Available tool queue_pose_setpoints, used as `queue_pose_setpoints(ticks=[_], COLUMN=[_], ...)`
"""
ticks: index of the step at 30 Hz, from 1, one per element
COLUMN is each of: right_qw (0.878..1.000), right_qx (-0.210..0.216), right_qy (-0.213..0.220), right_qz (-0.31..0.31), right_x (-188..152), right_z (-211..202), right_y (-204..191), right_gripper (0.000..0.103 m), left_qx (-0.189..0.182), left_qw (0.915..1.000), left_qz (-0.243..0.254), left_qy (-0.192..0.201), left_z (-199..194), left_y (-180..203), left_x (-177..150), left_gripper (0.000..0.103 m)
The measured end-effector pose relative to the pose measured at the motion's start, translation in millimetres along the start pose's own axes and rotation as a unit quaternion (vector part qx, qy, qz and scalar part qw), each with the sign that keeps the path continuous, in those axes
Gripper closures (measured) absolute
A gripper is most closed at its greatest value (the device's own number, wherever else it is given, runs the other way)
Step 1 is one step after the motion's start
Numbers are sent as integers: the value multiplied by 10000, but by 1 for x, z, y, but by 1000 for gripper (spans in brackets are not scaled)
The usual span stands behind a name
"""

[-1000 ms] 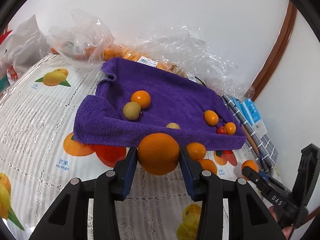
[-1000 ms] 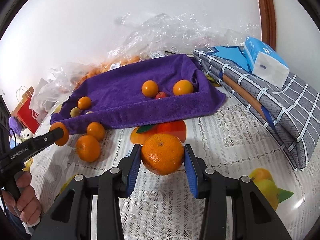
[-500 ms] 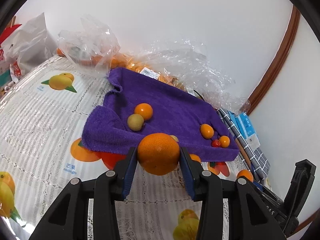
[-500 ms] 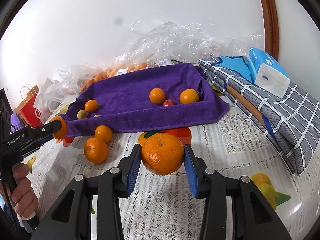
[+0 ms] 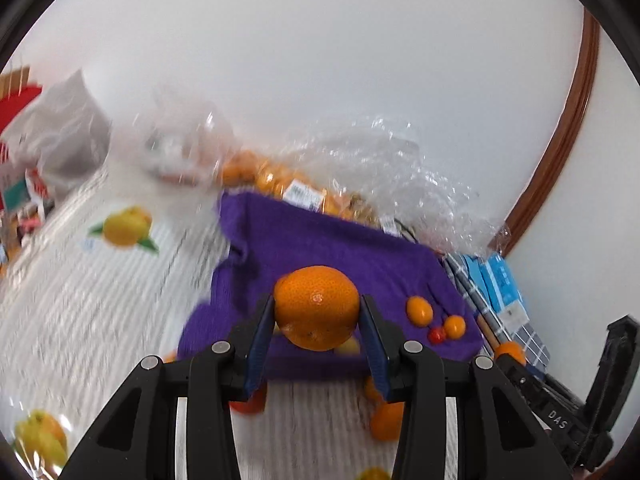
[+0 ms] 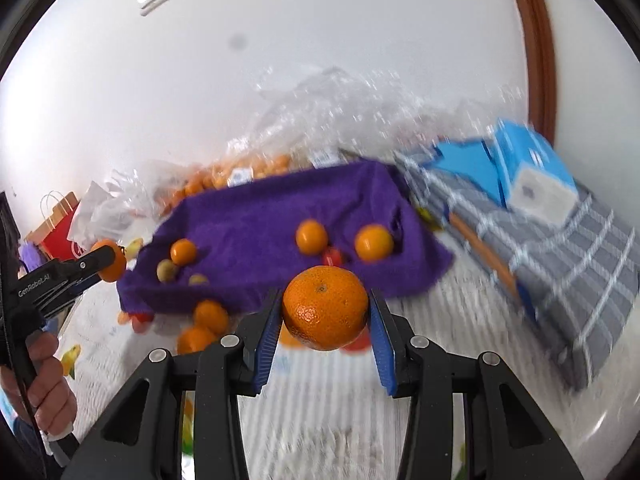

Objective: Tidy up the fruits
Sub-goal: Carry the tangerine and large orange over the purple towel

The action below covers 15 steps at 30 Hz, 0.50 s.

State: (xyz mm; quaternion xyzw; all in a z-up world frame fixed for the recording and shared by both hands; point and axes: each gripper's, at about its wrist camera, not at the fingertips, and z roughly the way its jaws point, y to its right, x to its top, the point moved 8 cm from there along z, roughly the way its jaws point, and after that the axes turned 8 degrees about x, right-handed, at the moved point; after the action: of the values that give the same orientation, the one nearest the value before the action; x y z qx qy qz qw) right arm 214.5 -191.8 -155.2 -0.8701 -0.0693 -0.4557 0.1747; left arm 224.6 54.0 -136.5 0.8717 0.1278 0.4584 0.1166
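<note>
My left gripper (image 5: pixel 318 312) is shut on a large orange (image 5: pixel 317 307), held in the air before the purple towel (image 5: pixel 320 248). My right gripper (image 6: pixel 324 314) is shut on another large orange (image 6: pixel 325 313), also lifted above the table. The purple towel (image 6: pixel 256 220) holds several small oranges (image 6: pixel 311 237), a red cherry tomato (image 6: pixel 332 257) and small yellowish fruits (image 6: pixel 166 270). Two oranges (image 6: pixel 210 316) lie on the table at the towel's front edge. The left gripper also shows at the left of the right wrist view (image 6: pixel 102 262).
A clear plastic bag of oranges (image 5: pixel 288 184) lies behind the towel. Folded grey checked cloth (image 6: pixel 560 248) with a blue tissue pack (image 6: pixel 532 176) lies to the right. Bags (image 5: pixel 52 140) stand at the far left. The tablecloth (image 5: pixel 80 300) has printed fruit pictures.
Both grippers have risen with their oranges and the views have tilted up. The towel now sits lower behind the held oranges. Both frames are motion-blurred.
</note>
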Motion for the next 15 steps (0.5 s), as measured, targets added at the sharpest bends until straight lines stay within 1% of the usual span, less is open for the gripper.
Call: queue_pose_setpoints(ticks=[5,8,10,12,14,15], right_qw=[9997,9993,9992,9991,9992,9992], right_qx=[212,279,340,393,294,268], right_qy=[78,77,59,6,-178,-209], right_qz=[-125,-227,-218,-188,-203,-227], right_x=[32,47,48,42,35,33], right_z=[23,41,51,61,70,73], right_y=[-25,-38,-41,-40,-36,-34], right_gripper=[61,61,61,61,61,61], left_qx=[-17,44,79,125,200,115], left_qw=[9999,9997,9997,9998,9998,9999], left_qz=[-74,-56,-19,52,80,48], left_qy=[150,245,243,173,-1,-43], left_z=[17,27,33,39,47,48], left_y=[8,9,8,7,6,6], left_x=[27,33,28,20,14,13], left_gripper=[62,62,62,62,62,62])
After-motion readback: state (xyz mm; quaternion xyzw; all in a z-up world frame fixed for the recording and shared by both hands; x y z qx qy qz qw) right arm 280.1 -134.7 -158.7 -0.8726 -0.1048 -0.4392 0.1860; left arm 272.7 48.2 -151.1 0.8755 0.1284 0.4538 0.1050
